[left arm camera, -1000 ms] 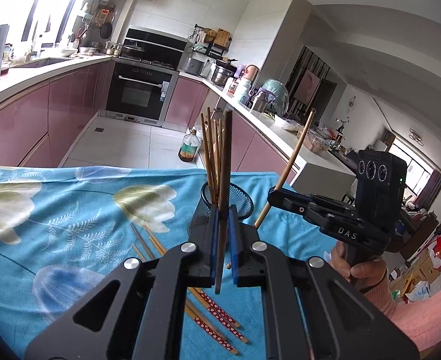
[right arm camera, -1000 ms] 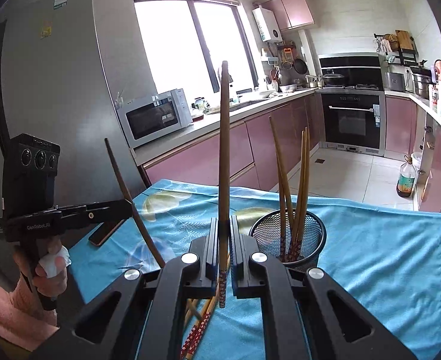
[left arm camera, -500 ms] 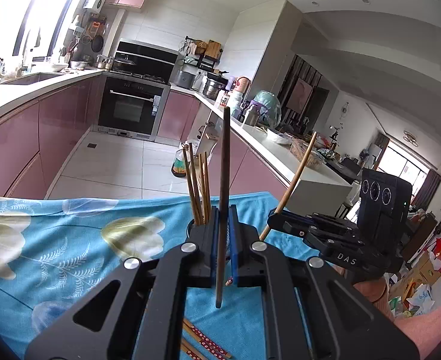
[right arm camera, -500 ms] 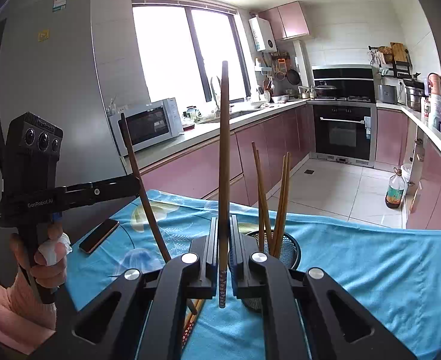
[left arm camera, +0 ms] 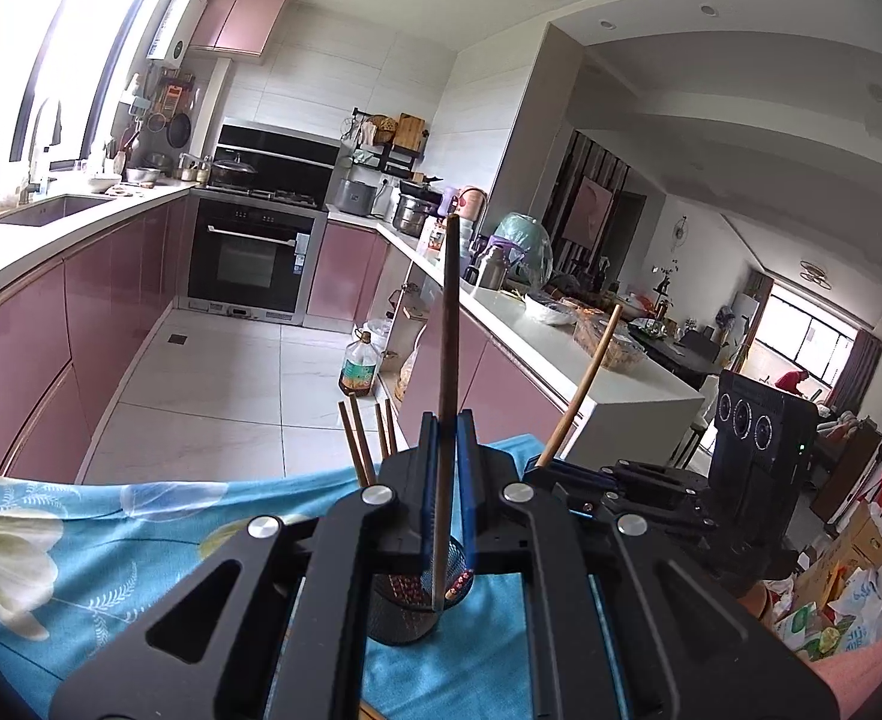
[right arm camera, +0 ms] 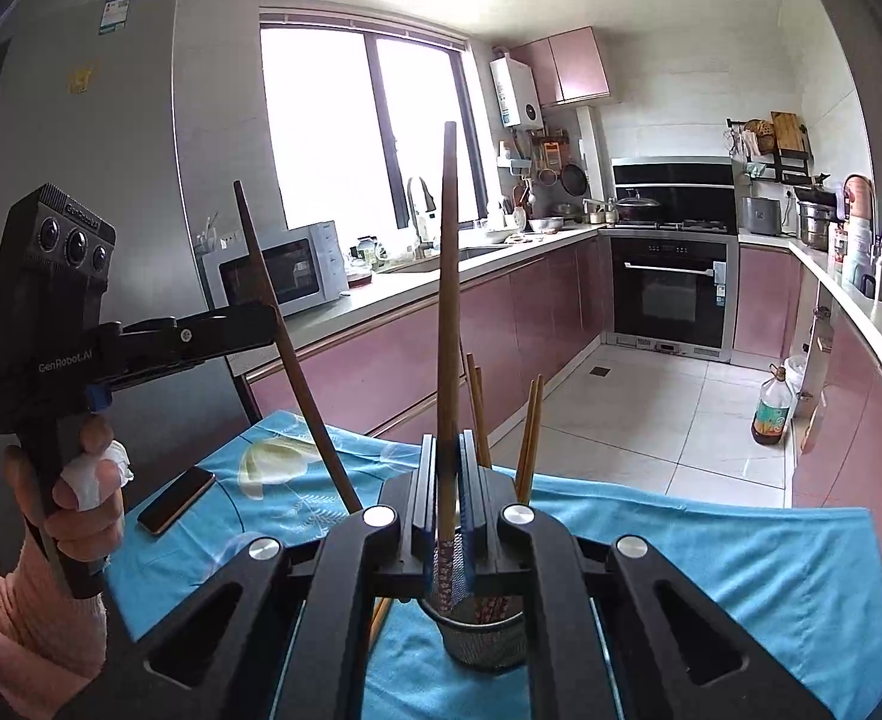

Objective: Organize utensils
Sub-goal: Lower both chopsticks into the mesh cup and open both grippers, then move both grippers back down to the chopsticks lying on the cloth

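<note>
Blue floral tablecloth [right arm camera: 711, 552] carries a black mesh utensil holder [right arm camera: 483, 642] with chopsticks [right arm camera: 528, 438] standing in it. Left gripper [left arm camera: 446, 480] clamps a dark chopstick [left arm camera: 448, 360] upright over the holder; right gripper [right arm camera: 447, 492] pinches a lighter chopstick [right arm camera: 447, 312] above it too.

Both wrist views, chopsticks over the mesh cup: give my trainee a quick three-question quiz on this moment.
1. True or false: the left gripper holds a dark chopstick upright.
2. The lower tip of the right gripper's chopstick is: A) flat on the blue cloth; B) over the mouth of the black mesh cup; C) on the phone.
3. Fill in: other chopsticks already stand in the ____.

Key: 1 true; 2 B; 3 black mesh cup.
</note>
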